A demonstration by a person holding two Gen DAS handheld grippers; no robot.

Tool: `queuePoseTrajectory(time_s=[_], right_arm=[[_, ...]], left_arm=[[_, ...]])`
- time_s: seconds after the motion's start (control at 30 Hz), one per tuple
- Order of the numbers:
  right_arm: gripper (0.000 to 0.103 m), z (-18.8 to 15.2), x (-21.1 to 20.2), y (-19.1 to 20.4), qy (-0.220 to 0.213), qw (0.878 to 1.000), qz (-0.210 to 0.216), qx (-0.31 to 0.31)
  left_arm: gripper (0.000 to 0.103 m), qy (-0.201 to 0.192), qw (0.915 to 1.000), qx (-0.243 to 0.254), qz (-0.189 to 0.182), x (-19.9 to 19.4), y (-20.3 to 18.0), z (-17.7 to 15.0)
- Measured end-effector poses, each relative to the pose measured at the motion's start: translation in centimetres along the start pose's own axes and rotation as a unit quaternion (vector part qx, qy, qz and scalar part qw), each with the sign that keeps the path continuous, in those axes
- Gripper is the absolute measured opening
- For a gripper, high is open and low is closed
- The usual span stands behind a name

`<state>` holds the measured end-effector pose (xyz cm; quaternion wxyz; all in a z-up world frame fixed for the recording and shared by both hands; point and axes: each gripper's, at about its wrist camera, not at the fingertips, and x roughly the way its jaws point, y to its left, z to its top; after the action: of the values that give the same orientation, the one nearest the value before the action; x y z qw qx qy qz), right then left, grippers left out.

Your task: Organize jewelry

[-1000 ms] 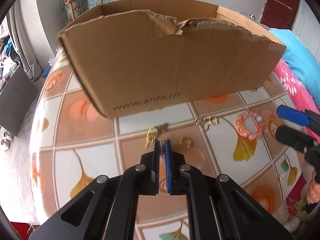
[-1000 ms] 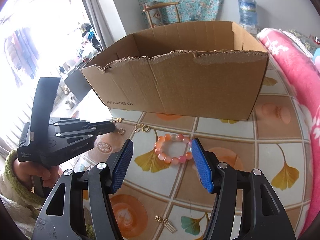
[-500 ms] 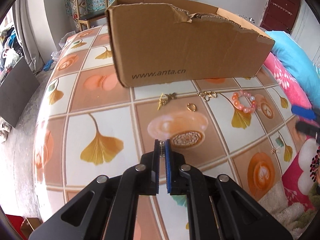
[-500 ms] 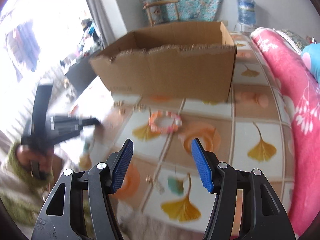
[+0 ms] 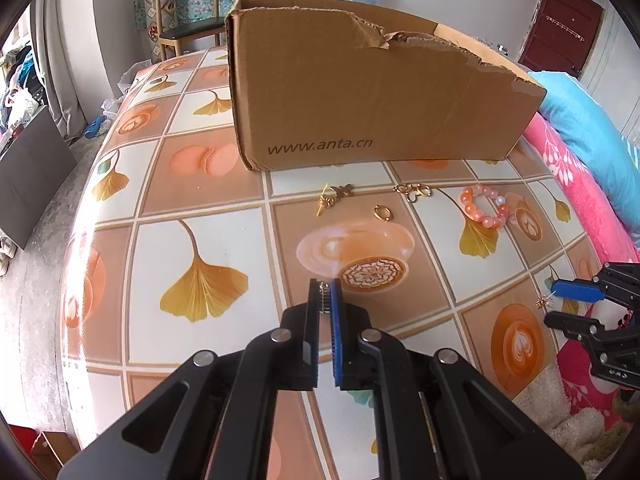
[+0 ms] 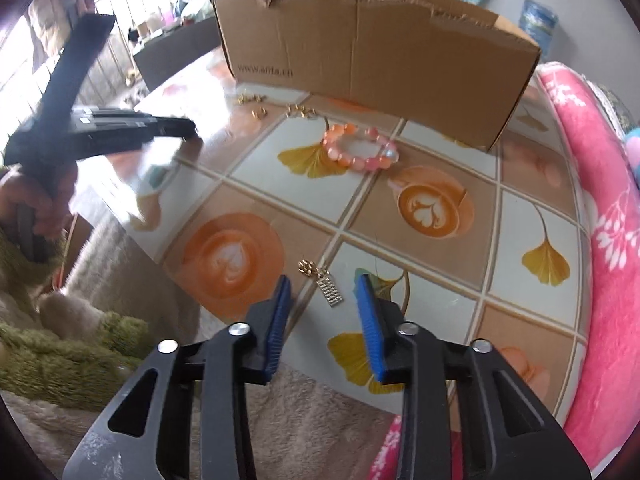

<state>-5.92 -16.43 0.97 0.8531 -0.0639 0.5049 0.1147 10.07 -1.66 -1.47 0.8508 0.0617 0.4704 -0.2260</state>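
My left gripper (image 5: 326, 286) is shut on a small gold jewelry piece (image 5: 324, 298), held above the patterned table (image 5: 200, 216); in the right wrist view this gripper (image 6: 188, 130) hovers at the left. My right gripper (image 6: 323, 280) is low near the table's front edge and its jaws are closing. A gold dangle earring (image 6: 330, 290) lies on the table between the pads, which do not touch it. A pink bead bracelet (image 6: 360, 148) and several small gold pieces (image 5: 412, 191) lie in front of an open cardboard box (image 5: 380, 92).
A gold ring (image 5: 383, 213) and a gold butterfly piece (image 5: 334, 196) lie near the box's front wall. A pink blanket (image 6: 600, 240) runs along the table's right side. A fluffy sleeve and a hand (image 6: 40, 196) are at the left. A chair (image 5: 188, 12) stands behind.
The left gripper drew back from the box toward the table's near edge, still shut. The right gripper left the bracelet, sank over the gold earring, and its jaws narrowed.
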Motion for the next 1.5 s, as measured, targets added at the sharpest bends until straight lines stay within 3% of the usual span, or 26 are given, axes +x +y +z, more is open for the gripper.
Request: queuePoseTrajectory(time_s=[0.2,1.0,1.27,1.5], right_arm=[[0.006,0.8,0.4,-0.5,0.005,1.000,0.006,0.012],[0.005,2.0,-2.2,-1.2,-0.035,0.998,0.028,0.044],[0.005,3.1,-3.5,-1.7,-0.069,0.995,0.037,0.055],[0.005,6.0,-6.7,-1.9,-0.131,0.989,0.049,0.047]], left_arm=[[0.005,0.000,1.0000,0.001,-0.002,0.0,0.0,0.0],[0.005,-0.008,0.9998,0.008,-0.013,-0.5,0.0,-0.2],[0.005,-0.036,0.9992,0.009,-0.019,-3.4,0.2,0.0],[0.005,-0.082,0.9961,0.016,-0.028,-7.8,0.2,1.7]])
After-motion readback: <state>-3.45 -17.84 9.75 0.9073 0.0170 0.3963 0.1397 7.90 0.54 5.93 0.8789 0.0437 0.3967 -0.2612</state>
